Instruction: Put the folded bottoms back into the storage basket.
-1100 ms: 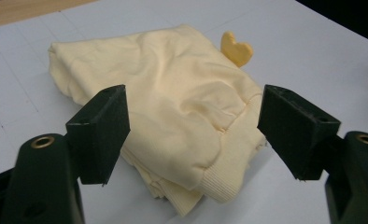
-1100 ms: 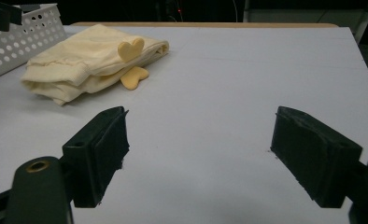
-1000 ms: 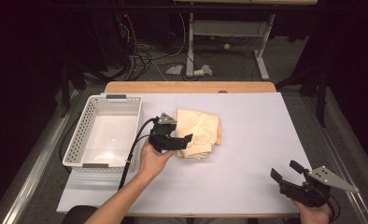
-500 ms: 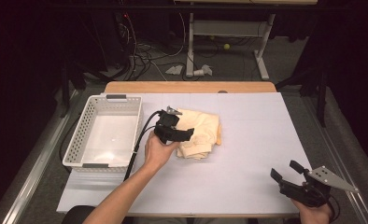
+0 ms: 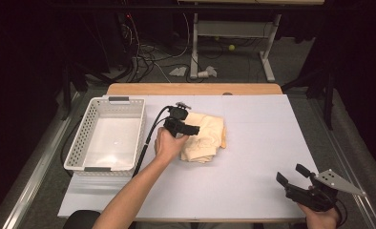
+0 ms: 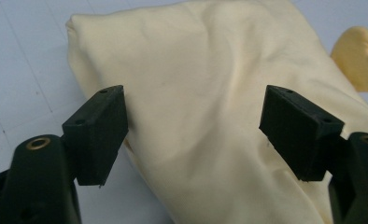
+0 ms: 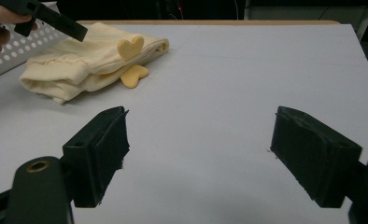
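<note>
A folded pale-yellow cloth garment (image 5: 206, 137) lies a little left of the middle of the white-covered table (image 5: 262, 138), with two small darker-yellow heart-shaped pieces (image 7: 131, 60) at one edge of it, seen in the right gripper view. The person's left hand (image 5: 167, 145) holds the black left gripper (image 5: 192, 129) over the left side of the garment, pointing toward the right of the table; in the left gripper view its two black jaws stand wide apart with the smooth yellow fabric spread between and beyond them, and nothing is clamped. Whether the jaws touch the cloth cannot be told. A black cable (image 5: 148, 138) trails from this gripper along the table beside a white perforated plastic basket (image 5: 89, 125) that stands at the left of the table, just beside the garment and the hand. The black right gripper (image 5: 291, 176), carrying a grey three-cornered plate (image 5: 338, 181), is held at the near right corner of the table, well apart from the garment. Its jaws are also spread wide, with bare white tabletop between them and nothing gripped. A light wooden strip (image 5: 191, 89) runs along the far edge of the table.
</note>
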`<state>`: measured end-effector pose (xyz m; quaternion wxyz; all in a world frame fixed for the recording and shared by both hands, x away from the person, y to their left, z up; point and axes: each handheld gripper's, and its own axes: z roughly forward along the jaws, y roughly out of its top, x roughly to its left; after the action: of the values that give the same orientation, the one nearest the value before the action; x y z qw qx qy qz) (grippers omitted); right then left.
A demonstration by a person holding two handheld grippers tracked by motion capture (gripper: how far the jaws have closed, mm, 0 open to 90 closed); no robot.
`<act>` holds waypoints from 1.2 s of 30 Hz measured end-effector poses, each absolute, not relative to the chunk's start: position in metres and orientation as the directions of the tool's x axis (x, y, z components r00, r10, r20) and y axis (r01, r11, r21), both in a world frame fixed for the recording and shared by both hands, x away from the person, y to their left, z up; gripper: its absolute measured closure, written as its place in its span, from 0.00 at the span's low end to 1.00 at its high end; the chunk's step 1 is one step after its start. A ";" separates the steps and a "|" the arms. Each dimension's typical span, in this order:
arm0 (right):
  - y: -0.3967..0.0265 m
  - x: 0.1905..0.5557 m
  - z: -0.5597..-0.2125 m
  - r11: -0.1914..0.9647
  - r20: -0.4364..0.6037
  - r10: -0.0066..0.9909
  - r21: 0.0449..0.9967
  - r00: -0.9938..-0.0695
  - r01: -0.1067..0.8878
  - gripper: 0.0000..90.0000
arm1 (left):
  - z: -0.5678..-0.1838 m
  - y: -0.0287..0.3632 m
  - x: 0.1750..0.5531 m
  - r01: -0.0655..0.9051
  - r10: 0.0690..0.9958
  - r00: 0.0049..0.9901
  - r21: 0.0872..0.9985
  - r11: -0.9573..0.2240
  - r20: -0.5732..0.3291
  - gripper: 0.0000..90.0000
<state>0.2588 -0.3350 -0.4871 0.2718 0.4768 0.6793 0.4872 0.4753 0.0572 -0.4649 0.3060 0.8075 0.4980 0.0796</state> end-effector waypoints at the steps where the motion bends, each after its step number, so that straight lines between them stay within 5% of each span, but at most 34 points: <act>1: -0.335 0.259 -0.487 0.071 0.095 0.912 0.921 -0.399 0.383 0.22 | -0.466 0.057 0.477 0.763 0.855 0.486 0.564 -0.316 -0.178 0.25; 18: -0.334 0.261 -0.487 0.079 0.095 0.913 0.913 -0.397 0.400 0.23 | -0.496 0.053 0.497 0.848 0.883 0.419 0.439 -0.298 -0.212 0.18; 36: -0.334 0.261 -0.487 0.080 0.095 0.916 0.909 -0.389 0.408 0.24 | -0.487 0.049 0.488 0.814 0.830 0.503 0.456 -0.361 -0.241 0.75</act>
<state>0.2613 -0.3337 -0.4875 0.2669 0.4838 0.6845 0.4755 0.4882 0.0486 -0.4871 0.2672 0.8247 0.4982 0.0150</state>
